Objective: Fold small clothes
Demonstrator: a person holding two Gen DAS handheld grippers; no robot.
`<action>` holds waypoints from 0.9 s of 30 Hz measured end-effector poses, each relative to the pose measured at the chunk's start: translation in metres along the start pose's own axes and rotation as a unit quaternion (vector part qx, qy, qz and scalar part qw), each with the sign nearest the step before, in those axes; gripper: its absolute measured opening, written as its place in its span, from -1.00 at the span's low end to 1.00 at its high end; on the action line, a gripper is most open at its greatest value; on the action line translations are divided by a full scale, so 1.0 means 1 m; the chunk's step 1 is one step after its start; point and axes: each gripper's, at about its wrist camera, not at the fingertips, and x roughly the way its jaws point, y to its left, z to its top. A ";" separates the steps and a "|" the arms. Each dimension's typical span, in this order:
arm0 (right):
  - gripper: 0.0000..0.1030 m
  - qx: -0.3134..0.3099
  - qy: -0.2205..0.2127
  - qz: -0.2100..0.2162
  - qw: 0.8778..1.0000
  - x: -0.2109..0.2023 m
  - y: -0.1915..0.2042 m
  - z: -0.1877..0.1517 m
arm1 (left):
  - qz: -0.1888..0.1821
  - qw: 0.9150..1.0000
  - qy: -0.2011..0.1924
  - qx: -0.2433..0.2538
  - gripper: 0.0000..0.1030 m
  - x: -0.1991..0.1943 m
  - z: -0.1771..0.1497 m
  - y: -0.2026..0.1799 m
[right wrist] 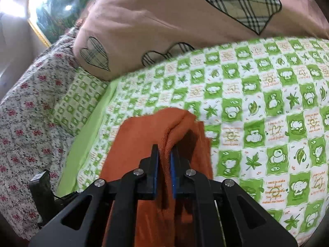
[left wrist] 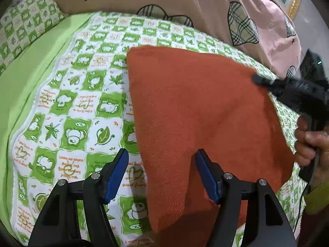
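One orange cloth (left wrist: 201, 111) lies on a bed covered by one green-and-white checked sheet (left wrist: 82, 94) printed with leaves and cartoon animals. In the left wrist view the cloth spreads across the middle and right of the sheet, with a narrower part running down toward the camera.

Two grippers are in play. The left gripper (left wrist: 161, 175) hangs over the near part of the cloth with its two blue-padded fingers (left wrist: 116, 175) spread wide; one finger sits over the bare sheet, the other over the cloth, and nothing is pinched between them. The right gripper (right wrist: 164, 160) has its two fingers clenched on a bunched edge of the orange cloth (right wrist: 178, 123), which is gathered into a fold rising just beyond the fingertips and drapes away below on both sides. In the left wrist view that same gripper (left wrist: 259, 79) reaches in from the right with its tip at the cloth's right edge, and one hand (left wrist: 306, 146) wraps its handle.

Beyond the sheet lies one pink quilt (right wrist: 144, 20) sewn with plaid heart patches; four hearts show in the right wrist view. To the left are one pillow (right wrist: 82, 100) in the same green check and one red-flowered cloth (right wrist: 26, 119). One gold-framed picture (right wrist: 51, 10) stands behind.
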 end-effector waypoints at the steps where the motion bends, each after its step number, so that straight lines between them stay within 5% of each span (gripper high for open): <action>1: -0.79 0.003 0.019 -0.016 1.000 0.012 -0.006 -0.004 | 0.002 1.000 0.007 0.000 0.32 0.004 -0.001 0.001; 4: -0.79 0.008 0.066 -0.042 0.997 0.044 -0.025 -0.022 | -0.014 1.000 0.017 -0.014 0.35 0.011 0.000 0.007; 15: -0.79 0.033 0.062 -0.031 0.997 0.049 -0.039 -0.021 | -0.007 0.999 0.013 -0.037 0.31 0.043 0.058 0.016; 21: -0.62 0.047 0.064 -0.019 0.997 0.021 -0.030 -0.034 | -0.001 1.000 0.008 -0.003 0.27 0.015 0.025 0.006; 27: -0.60 0.040 0.084 -0.015 0.996 -0.014 -0.019 -0.086 | -0.012 1.000 0.010 0.007 0.27 -0.016 -0.022 0.002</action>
